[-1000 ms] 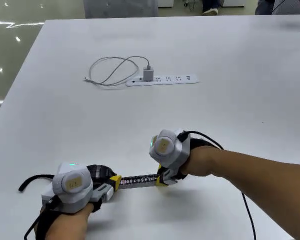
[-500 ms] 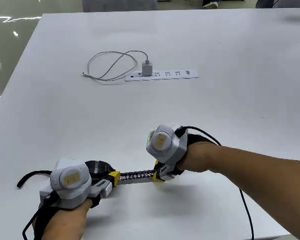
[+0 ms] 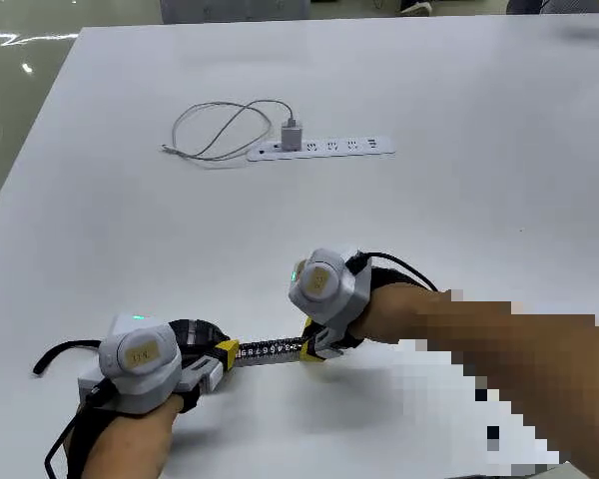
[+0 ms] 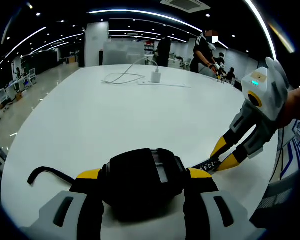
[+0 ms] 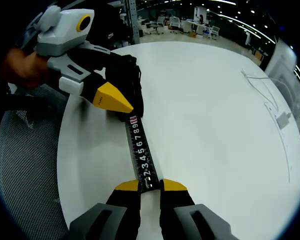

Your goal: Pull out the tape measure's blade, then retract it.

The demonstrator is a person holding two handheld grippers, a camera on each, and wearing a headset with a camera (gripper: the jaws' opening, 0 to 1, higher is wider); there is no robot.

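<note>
A black tape measure (image 3: 202, 337) lies on the white table (image 3: 429, 200) near its front left. My left gripper (image 3: 220, 357) is shut on its case (image 4: 142, 182), yellow-tipped jaws on either side. A short length of the blade (image 3: 270, 349) runs out to the right, numbers up to about 9 showing (image 5: 140, 147). My right gripper (image 3: 314, 349) is shut on the blade's end hook, as the right gripper view (image 5: 151, 186) shows. The left gripper (image 5: 112, 97) and the case (image 5: 130, 75) sit at the blade's far end there. The right gripper (image 4: 227, 152) appears to the right of the case.
A white power strip (image 3: 324, 148) with a charger (image 3: 292, 135) and a looped white cable (image 3: 215, 130) lies mid-table. The tape measure's black wrist strap (image 3: 65, 351) trails left. The table's left edge (image 3: 25, 160) is close. People stand far off (image 4: 205, 47).
The right gripper has edged a little left toward the case, so the exposed blade is slightly shorter. The left gripper keeps its hold in place.
</note>
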